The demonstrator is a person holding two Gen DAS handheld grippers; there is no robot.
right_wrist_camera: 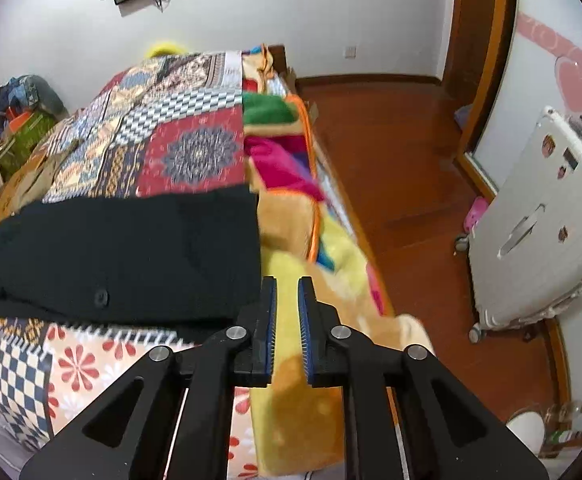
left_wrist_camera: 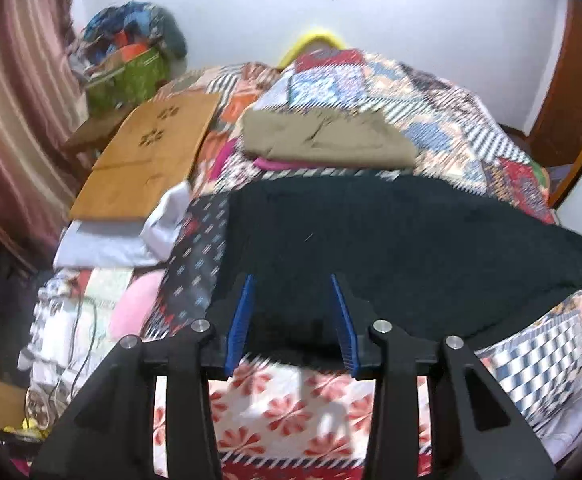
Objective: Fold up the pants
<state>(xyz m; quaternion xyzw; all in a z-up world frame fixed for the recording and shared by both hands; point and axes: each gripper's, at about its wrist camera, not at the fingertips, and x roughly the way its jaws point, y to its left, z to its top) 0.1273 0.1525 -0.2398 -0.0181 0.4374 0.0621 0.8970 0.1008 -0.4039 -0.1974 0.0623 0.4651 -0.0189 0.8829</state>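
Note:
Black pants lie spread flat across a patchwork quilt on the bed. In the left wrist view my left gripper is open, its blue-padded fingers over the near edge of the pants, holding nothing. In the right wrist view the pants show a button near the front edge. My right gripper hovers just past the pants' right edge, over a yellow and orange blanket. Its jaws stand a narrow gap apart with nothing between them.
A folded khaki garment lies on the quilt behind the pants. A wooden board lies on the bed's left side. The bed's right edge drops to a wooden floor with a white suitcase.

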